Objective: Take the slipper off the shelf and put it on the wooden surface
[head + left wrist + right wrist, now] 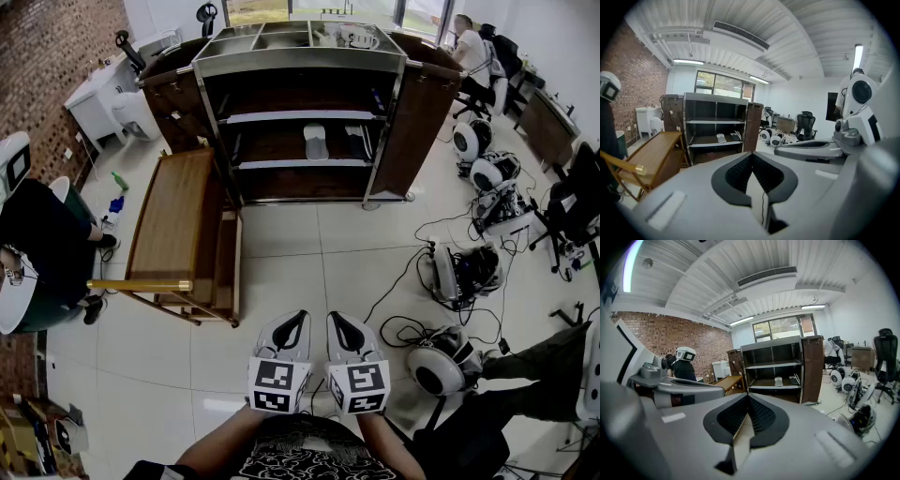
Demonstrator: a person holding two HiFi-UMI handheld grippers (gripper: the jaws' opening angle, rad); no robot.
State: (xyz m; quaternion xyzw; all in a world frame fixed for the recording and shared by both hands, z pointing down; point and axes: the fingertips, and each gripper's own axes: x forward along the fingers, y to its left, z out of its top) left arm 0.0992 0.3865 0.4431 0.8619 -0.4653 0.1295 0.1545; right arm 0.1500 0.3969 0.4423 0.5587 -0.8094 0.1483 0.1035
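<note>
Overhead, the head view alone takes in both tools at once: the left tongs (302, 315) and the right tongs (332, 316) sit side by side low in the frame, each carrying one marker cube (275, 386), two cubes in all. Only that view looks down onto the shelf's top tray (281, 58), which is split into compartments; the right-hand one holds white items too small to identify.

From the left gripper view, the left tongs (752, 154) have their tips pressed together with nothing between them. Likewise, the right gripper view shows the right tongs (748, 394) closed and empty. Each of these views also catches the other tool's grey body at its edge, plus the ceiling and brick wall, which the head view misses.

On the shelf (281, 117), there are two inner boards. One pale slipper (317, 141) lies on the lower board, and one dark item (354, 139) lies just beside it on the right. Both gripper views show the same pair: slipper (721, 138) (778, 380) and dark item (736, 136) (793, 379).

One wooden surface (173, 211) stands left of the shelf, well apart from the slipper, bare on top. Cables (403, 281) trail over the floor (300, 253) on the right, and a seated person (42, 244) is at the far left.
</note>
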